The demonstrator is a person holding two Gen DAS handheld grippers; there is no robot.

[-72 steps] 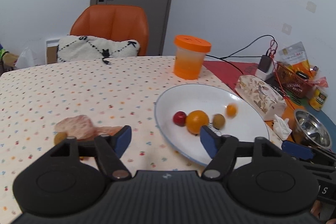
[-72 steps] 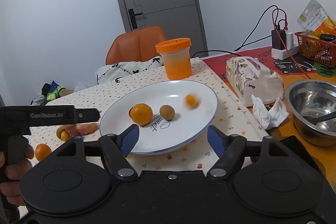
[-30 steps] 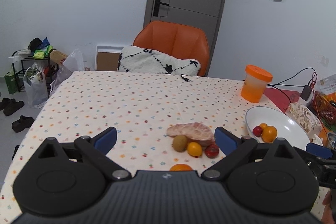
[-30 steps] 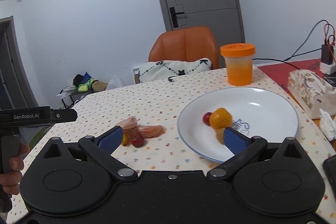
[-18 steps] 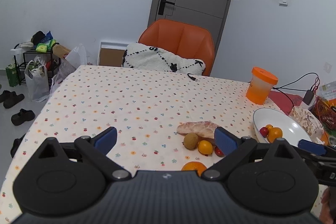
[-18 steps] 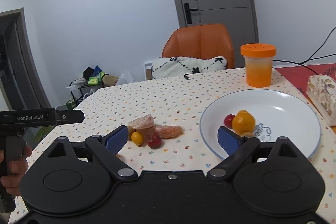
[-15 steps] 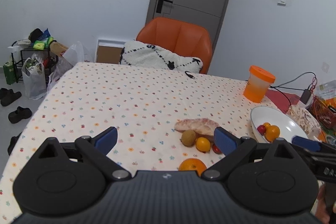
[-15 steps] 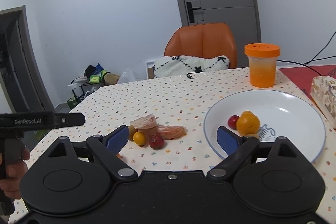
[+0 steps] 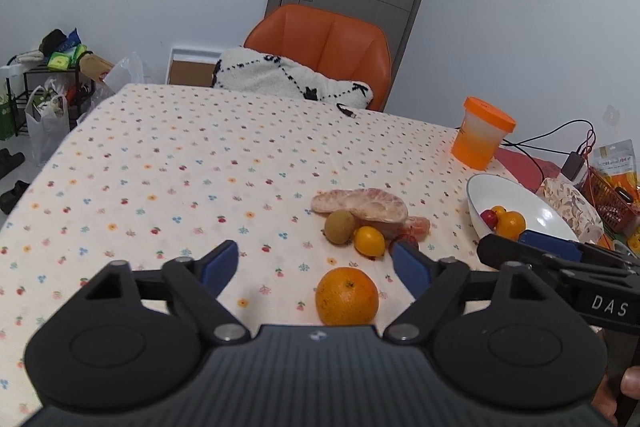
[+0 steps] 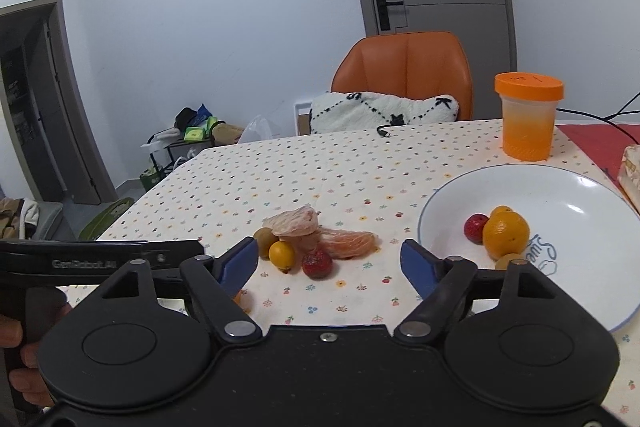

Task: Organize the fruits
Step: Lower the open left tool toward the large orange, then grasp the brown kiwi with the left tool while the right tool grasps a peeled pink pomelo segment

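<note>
An orange point(image 9: 346, 295) lies on the dotted tablecloth between the blue pads of my open left gripper point(image 9: 314, 265), which holds nothing. Just beyond sit a kiwi point(image 9: 339, 225), a small yellow fruit point(image 9: 369, 240) and peeled pomelo pieces point(image 9: 360, 205). In the right wrist view my right gripper point(image 10: 328, 262) is open and empty, with a strawberry point(image 10: 316, 263), the yellow fruit point(image 10: 282, 255), the kiwi point(image 10: 267, 241) and peeled citrus segments point(image 10: 348, 243) ahead of it. The white plate point(image 10: 560, 195) at right holds an orange point(image 10: 505, 235), a strawberry point(image 10: 475, 227) and other small fruits.
An orange-lidded cup point(image 10: 528, 121) stands behind the plate. An orange chair point(image 9: 324, 47) with a white cushion point(image 9: 280, 79) is at the table's far side. A tissue pack point(image 9: 572, 203), cables and a red basket point(image 9: 610, 195) crowd the right. A hand point(image 10: 24, 355) holds the left gripper.
Both grippers have swung left, away from the plate, to face the loose fruit pile. The left gripper has dropped closer to the table, with the orange now between its pads.
</note>
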